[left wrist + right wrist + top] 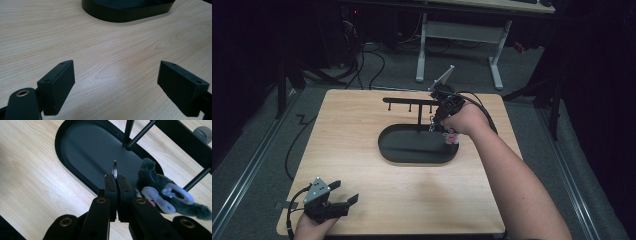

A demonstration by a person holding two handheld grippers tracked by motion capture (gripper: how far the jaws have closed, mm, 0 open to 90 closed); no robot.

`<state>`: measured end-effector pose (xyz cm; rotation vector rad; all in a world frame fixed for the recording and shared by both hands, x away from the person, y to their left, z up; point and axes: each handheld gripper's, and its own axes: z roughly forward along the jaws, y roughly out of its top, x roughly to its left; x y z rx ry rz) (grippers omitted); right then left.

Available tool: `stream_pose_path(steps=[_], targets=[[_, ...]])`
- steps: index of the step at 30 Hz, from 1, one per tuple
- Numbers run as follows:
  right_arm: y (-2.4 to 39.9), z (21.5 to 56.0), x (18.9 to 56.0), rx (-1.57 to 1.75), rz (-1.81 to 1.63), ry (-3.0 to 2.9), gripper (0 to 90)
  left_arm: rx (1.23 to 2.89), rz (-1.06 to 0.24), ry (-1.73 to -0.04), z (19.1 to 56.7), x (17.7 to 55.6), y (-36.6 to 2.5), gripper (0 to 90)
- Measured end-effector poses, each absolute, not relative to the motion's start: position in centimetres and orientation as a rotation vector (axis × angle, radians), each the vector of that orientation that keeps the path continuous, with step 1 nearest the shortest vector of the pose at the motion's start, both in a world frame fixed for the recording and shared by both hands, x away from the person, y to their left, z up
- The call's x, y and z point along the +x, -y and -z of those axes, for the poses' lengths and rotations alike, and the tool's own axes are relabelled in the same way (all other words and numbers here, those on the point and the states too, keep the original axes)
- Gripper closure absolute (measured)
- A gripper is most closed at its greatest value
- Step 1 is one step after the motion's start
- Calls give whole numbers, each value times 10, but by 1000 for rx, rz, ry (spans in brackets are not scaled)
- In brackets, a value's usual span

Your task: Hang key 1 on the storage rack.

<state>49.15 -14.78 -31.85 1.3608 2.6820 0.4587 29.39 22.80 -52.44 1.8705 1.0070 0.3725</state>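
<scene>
item: light wooden table (362, 150), carrying a black oval metal tray (412, 150) from which a thin black post rises to a horizontal black bar with small hanging pegs (409, 101).

item: right gripper (115, 178), held over the tray's right end just below the bar. its fingers (110, 187) are pressed together on a small silver split key ring (114, 168), which stands edge-on above the tips. a dark grey furry plush charm with pale lilac plastic clips (162, 195) dangles beside the fingers, over the tray's rim.

item: left gripper (332, 202), near the table's front left corner, well apart from the tray; fingers (58, 86) spread wide over bare wood, holding nothing.

step in hand, by judgement: hanging the keychain on the rack. next move calls for raising the ring to a peg and threading it over before loosening the grip.
</scene>
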Motion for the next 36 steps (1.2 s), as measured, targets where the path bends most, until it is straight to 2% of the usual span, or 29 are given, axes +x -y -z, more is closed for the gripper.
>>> stream_pose_path(steps=[36], targets=[[143, 317, 515, 1396, -436, -2631, 888, 1878, -374, -1003, 524, 294, -229, 151]])
